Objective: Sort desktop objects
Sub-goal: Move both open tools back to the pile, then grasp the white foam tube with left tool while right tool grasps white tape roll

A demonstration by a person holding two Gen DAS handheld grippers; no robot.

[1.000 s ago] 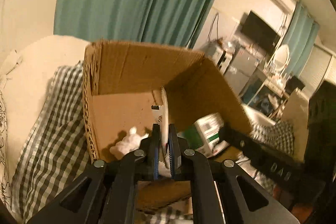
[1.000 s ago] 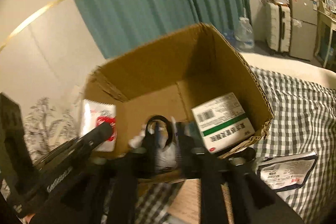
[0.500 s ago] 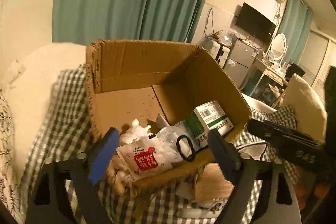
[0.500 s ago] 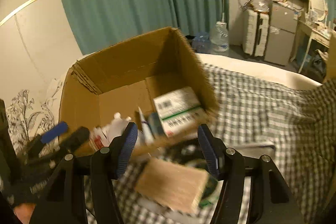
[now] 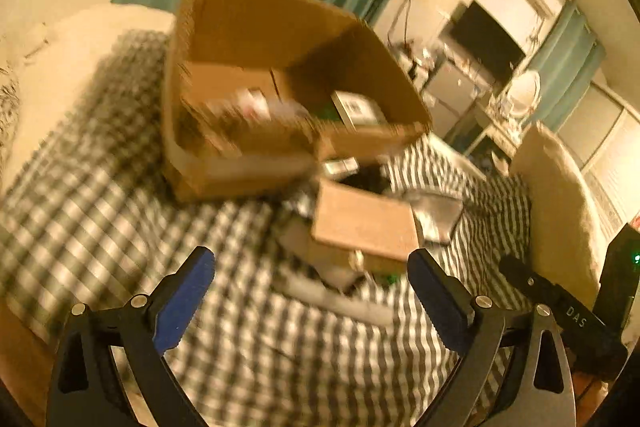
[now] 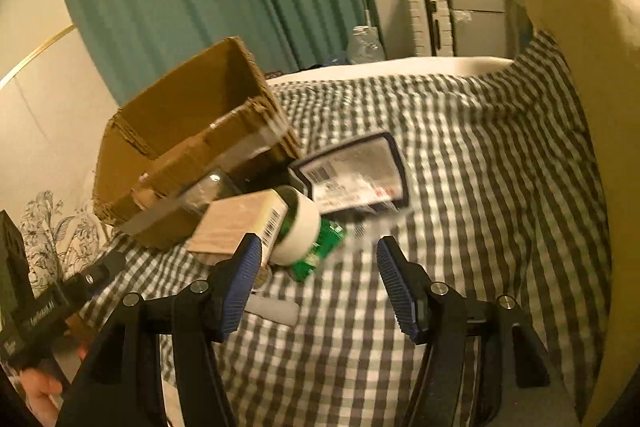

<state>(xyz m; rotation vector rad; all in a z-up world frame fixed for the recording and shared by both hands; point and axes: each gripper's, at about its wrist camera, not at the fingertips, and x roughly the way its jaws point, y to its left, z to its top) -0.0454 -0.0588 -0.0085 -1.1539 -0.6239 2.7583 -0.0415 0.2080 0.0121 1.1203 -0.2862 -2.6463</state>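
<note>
The box (image 5: 280,95) sits on the checked cloth (image 5: 120,211) at about 12 o'clock from the left gripper (image 5: 310,301), and it already holds several things: a white-and-green carton (image 5: 356,107) against its right wall and a blurred heap of packets toward its left, too smeared to name. So part of the sorting looks done.

A pile is left outside, just at the box's near right corner. In the right wrist view, at 11 o'clock from the right gripper (image 6: 318,281), lie a tan pack (image 6: 236,223) with a barcode end, a tape roll (image 6: 298,229) touching it, a green packet (image 6: 320,251) under the roll, and at 12 o'clock a dark-edged pouch (image 6: 352,175) with a white label. A pale flat item (image 6: 272,309) rests on the cloth near the left finger.

Both grippers are spread wide and carry nothing; each hangs above the cloth, short of the pile. The left view is heavily blurred, so finer detail there cannot be told.

My judgement: the task is somewhere around its middle, with at least five loose items to move into the box, the roll and tan pack being nearest to the right gripper.
</note>
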